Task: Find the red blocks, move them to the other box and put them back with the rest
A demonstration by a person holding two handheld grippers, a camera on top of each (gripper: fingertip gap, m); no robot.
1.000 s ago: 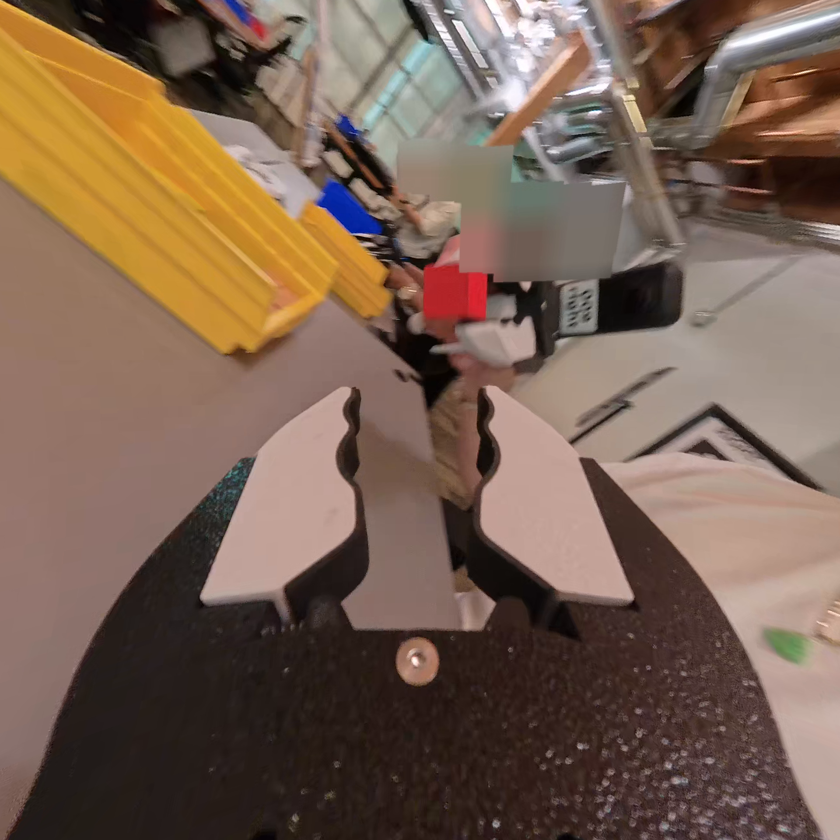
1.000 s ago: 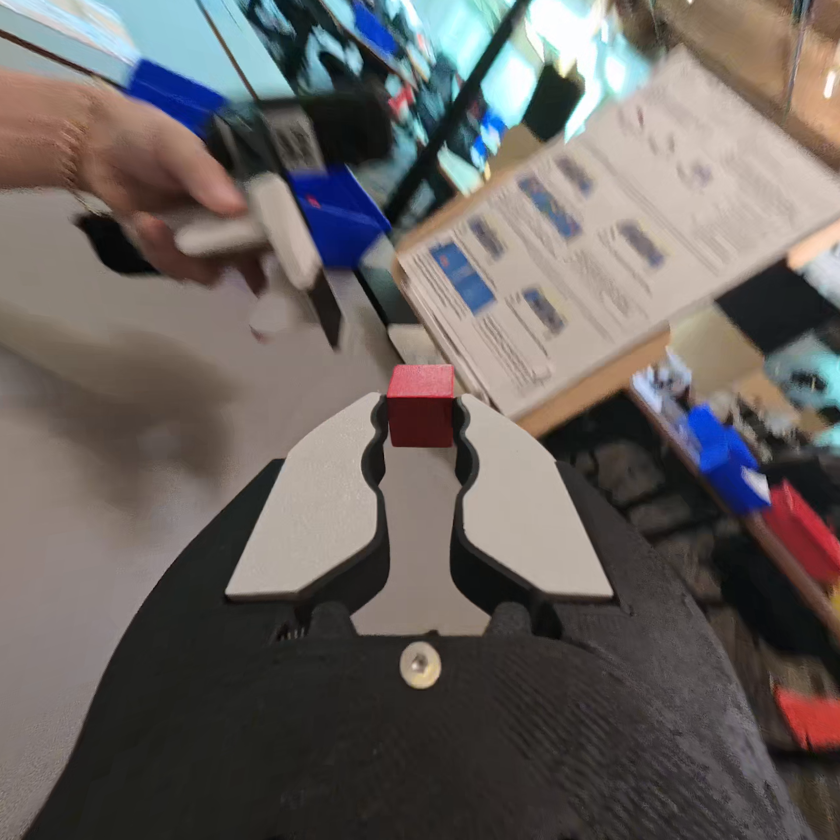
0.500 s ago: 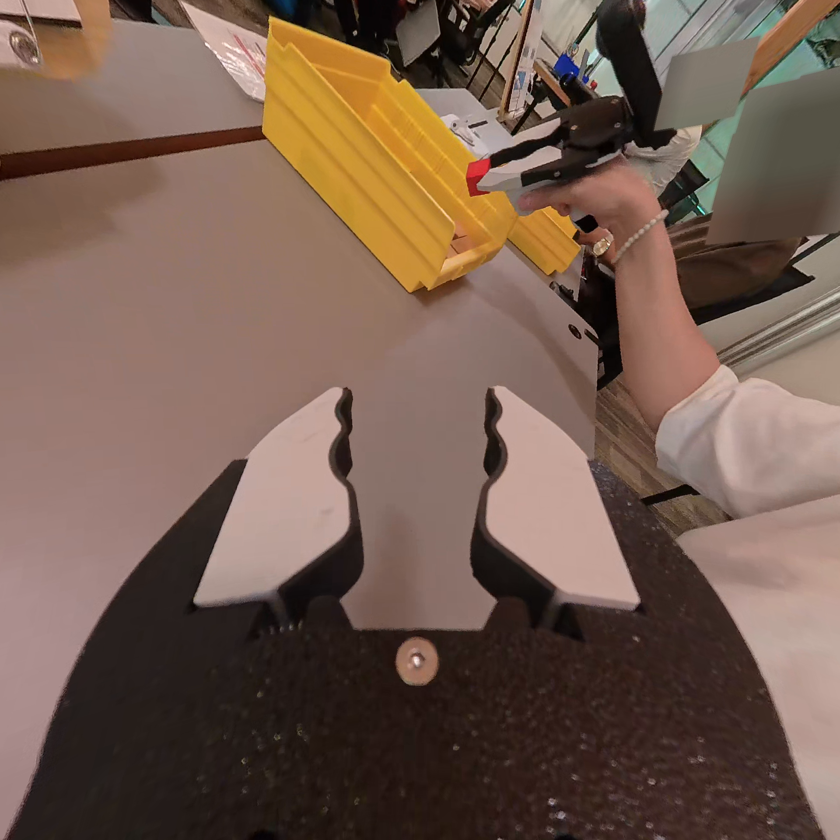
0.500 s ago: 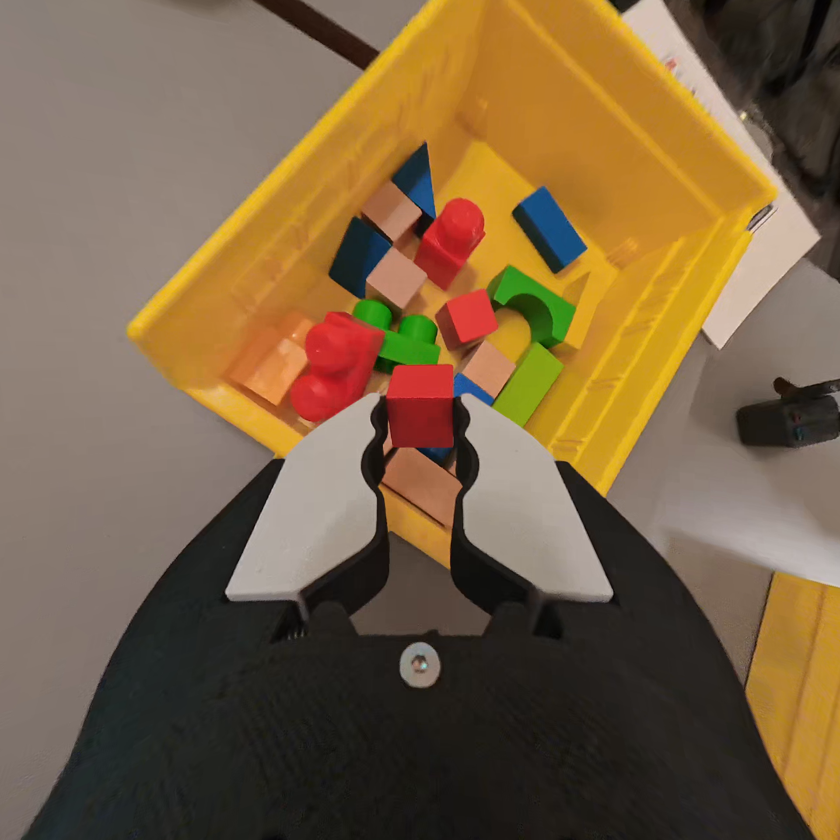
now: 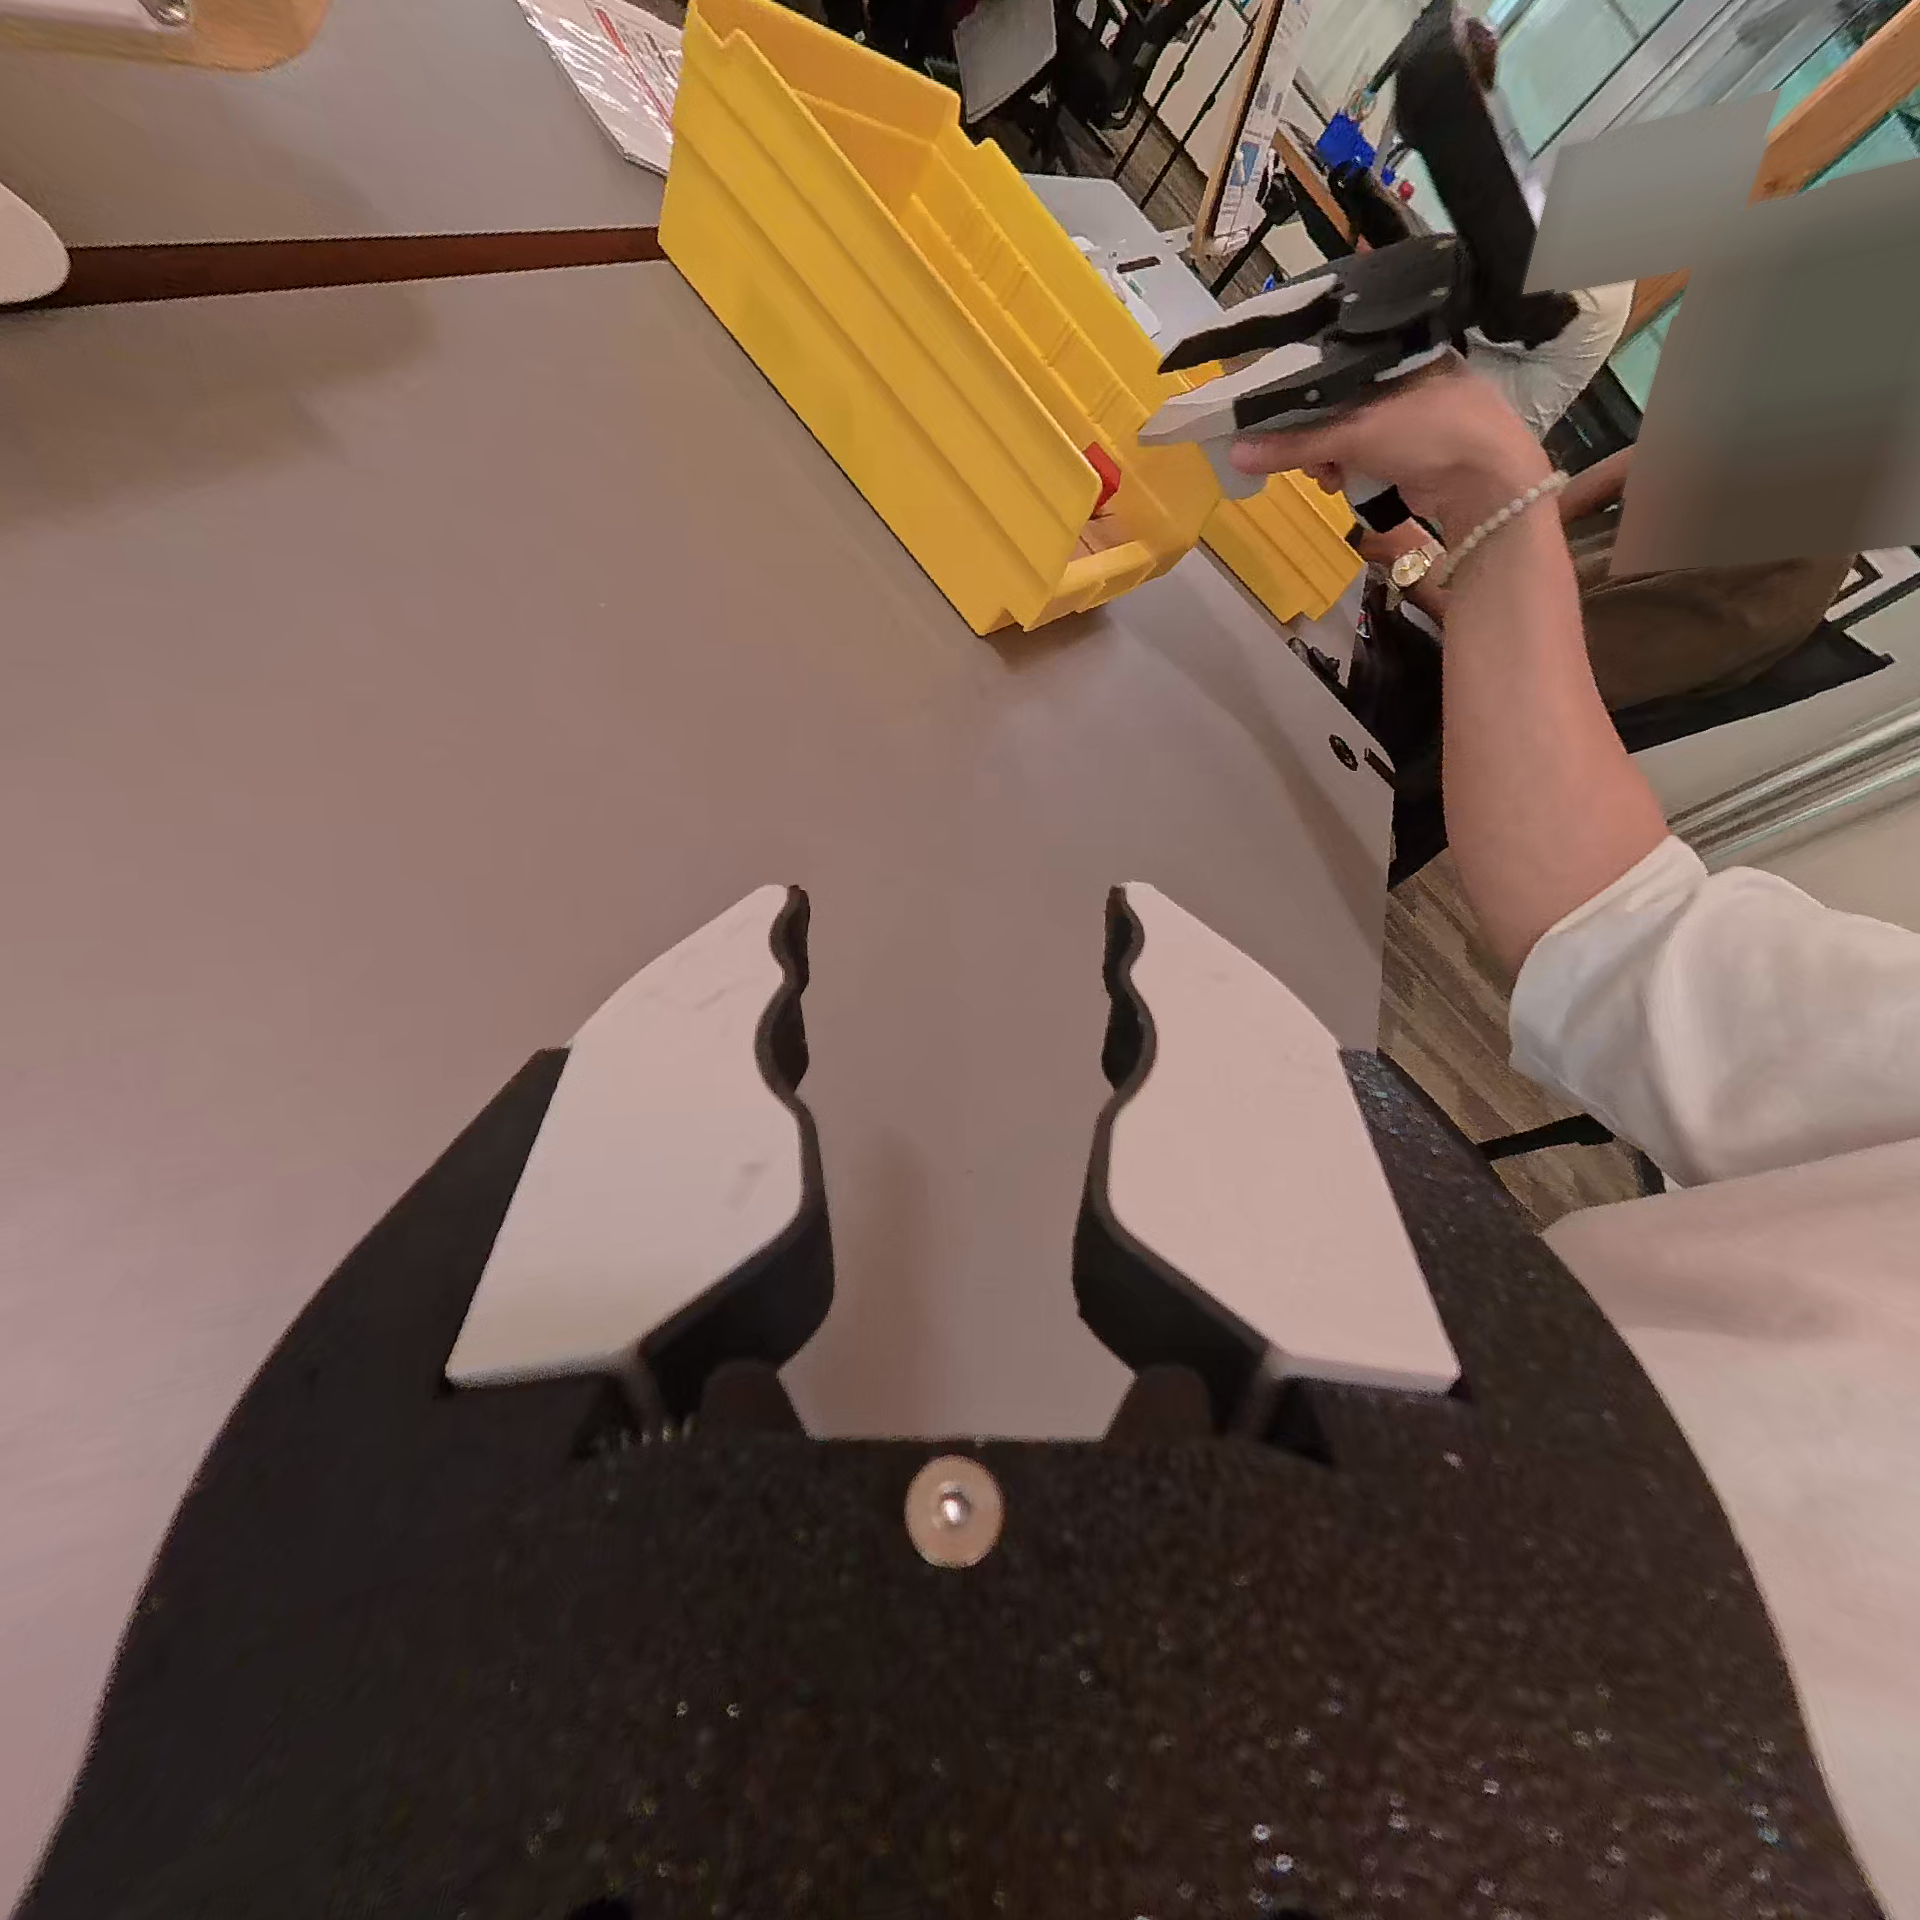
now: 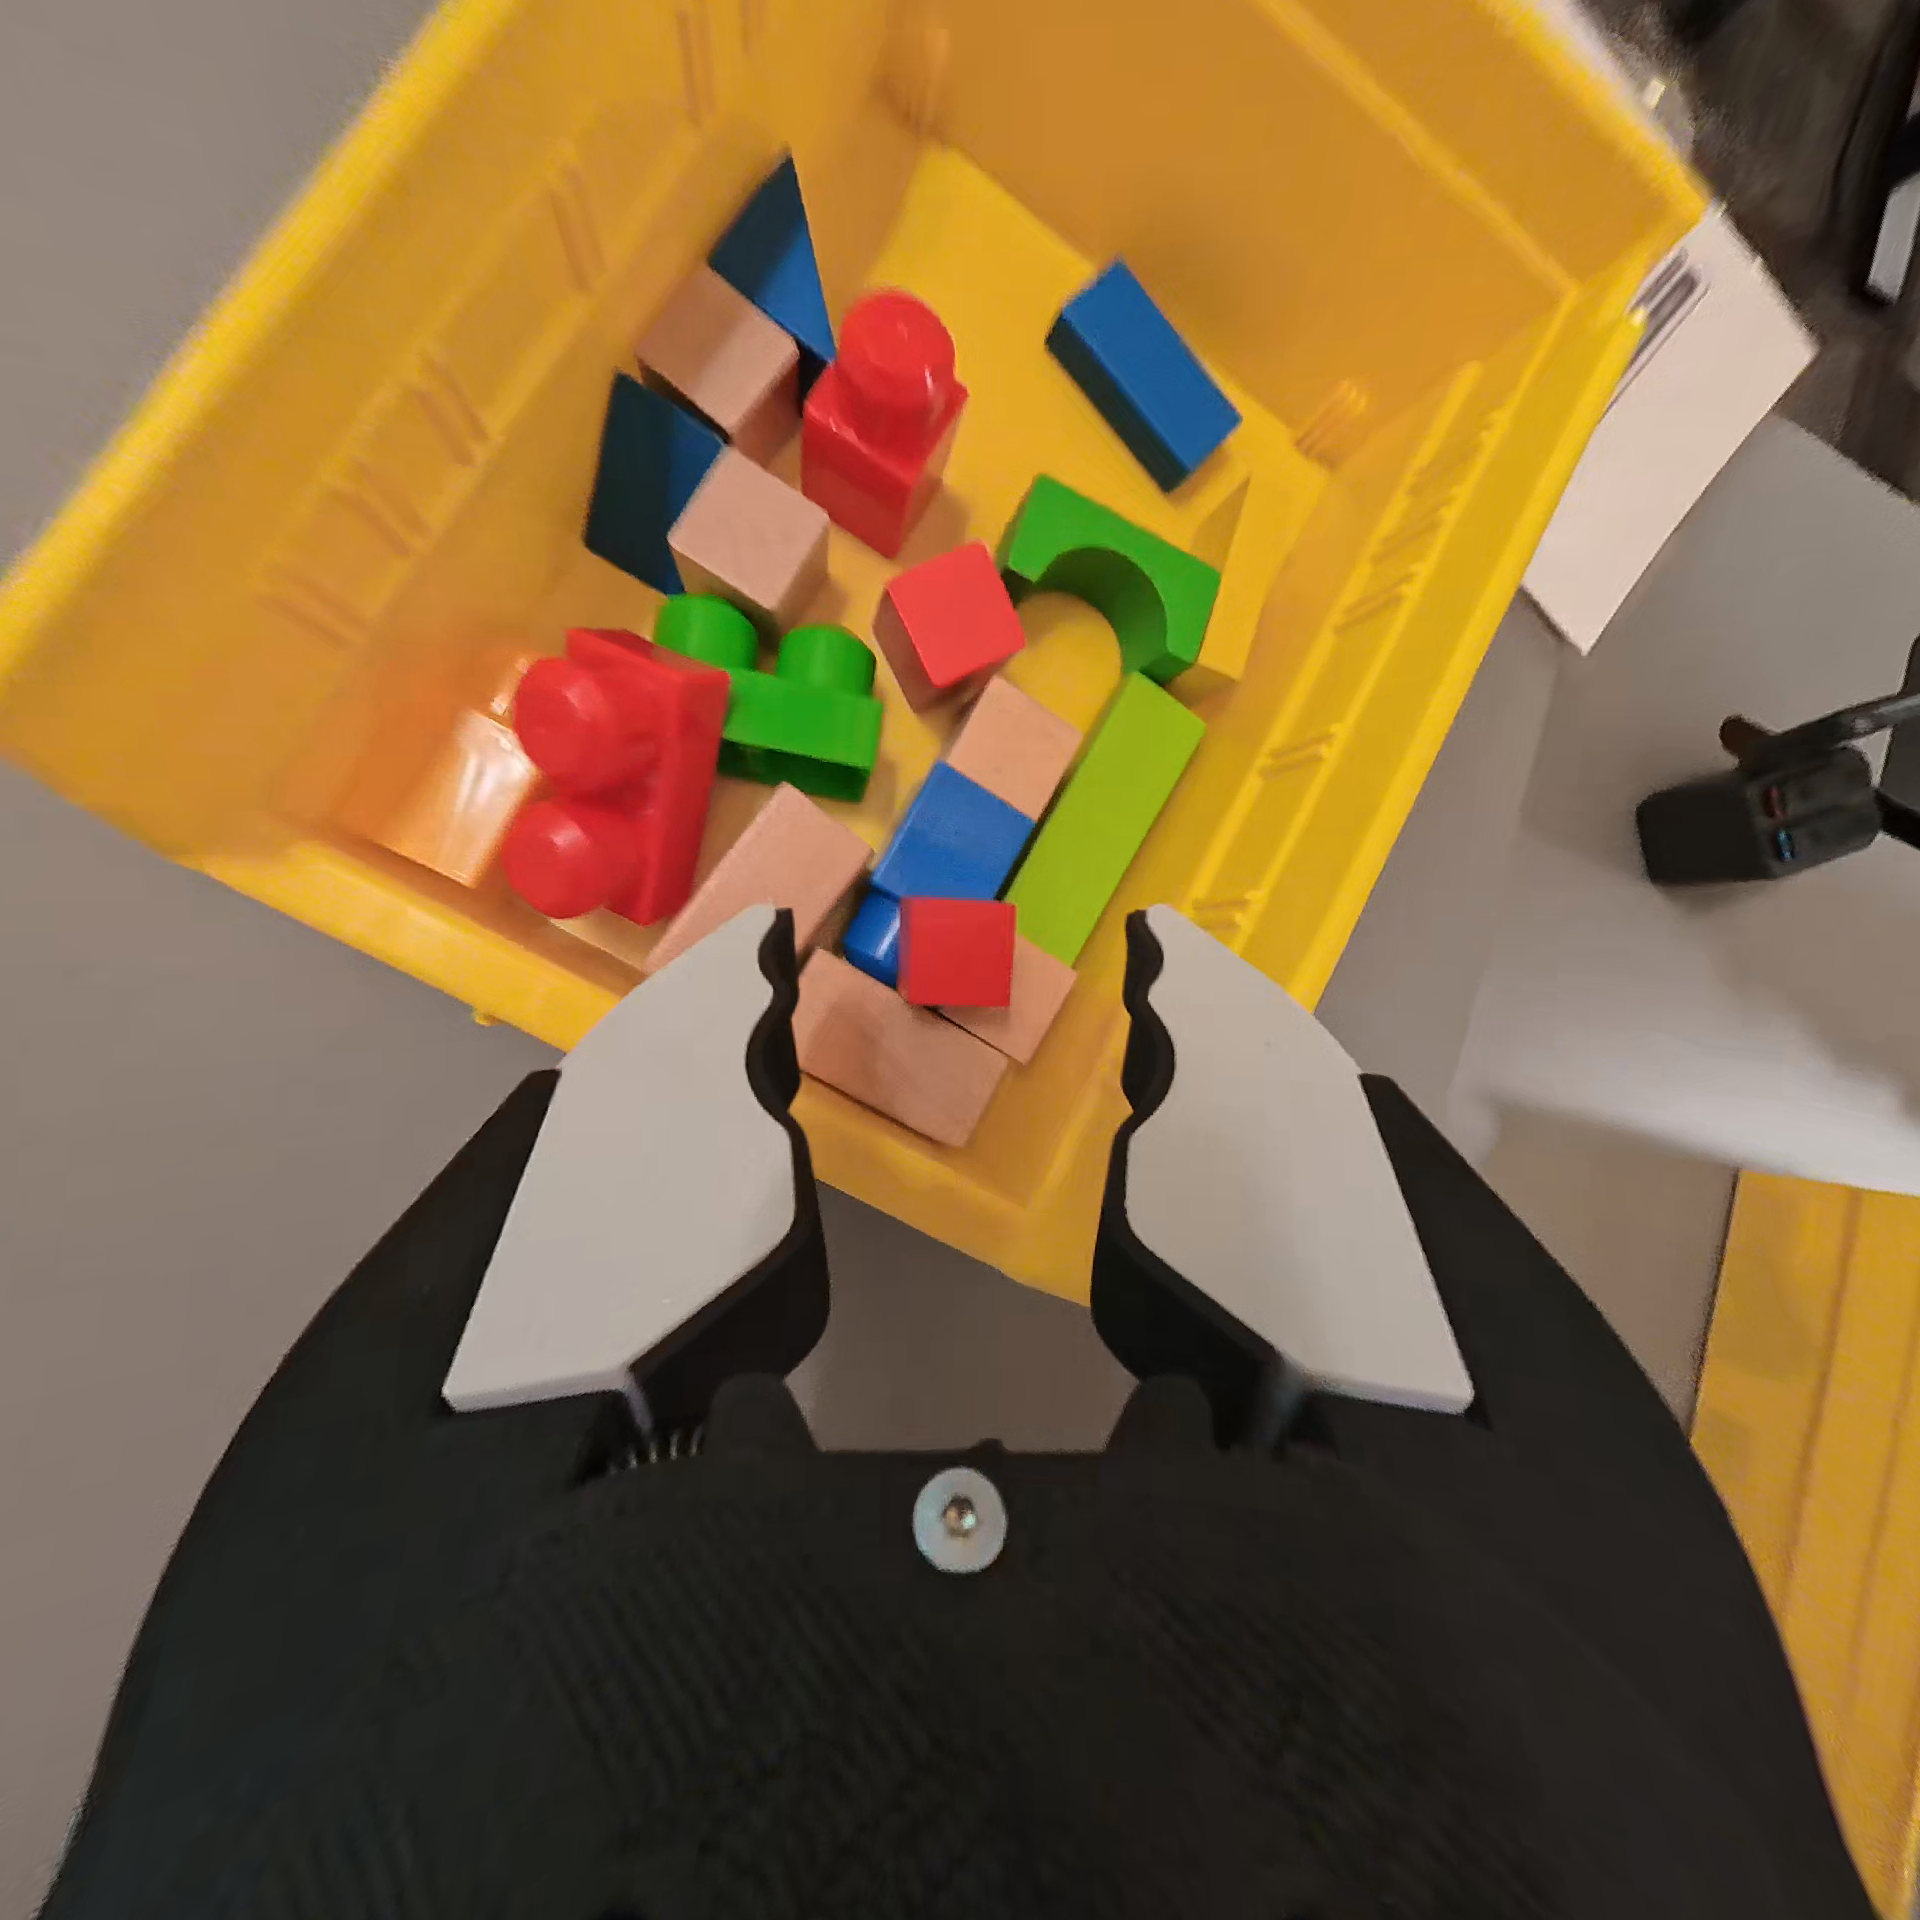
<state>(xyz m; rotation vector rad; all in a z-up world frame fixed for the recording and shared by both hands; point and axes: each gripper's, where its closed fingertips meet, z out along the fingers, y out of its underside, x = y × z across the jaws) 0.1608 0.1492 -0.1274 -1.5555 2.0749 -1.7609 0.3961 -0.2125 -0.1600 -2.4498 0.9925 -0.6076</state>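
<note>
Here, the right hand-held gripper (image 6: 958,925) hangs above a yellow box (image 6: 343,447) that sits on a grey bench (image 6: 156,1091). Its two grey fingers are spread wide, with clear gaps on either side of a small red cube (image 6: 956,951) seen between the tips; neither pad touches it. The cube seems to rest on plain wooden blocks (image 6: 904,1049) at the box's 6 o'clock edge, though slight blur makes it hard to say whether it has settled. Other red pieces lie in the same box: a second red cube (image 6: 951,613) near the middle, a red studded brick (image 6: 883,416) toward 12 o'clock, and a larger red two-stud brick (image 6: 613,769) toward 9 o'clock. Blue, green, orange and wooden blocks lie around them.

The left hand-held gripper (image 5: 956,904) hovers over bare bench (image 5: 416,675), its fingers spread with nothing between them. From there, the yellow box (image 5: 883,343) lies toward 12 o'clock, with the other gripper above its near end.
</note>
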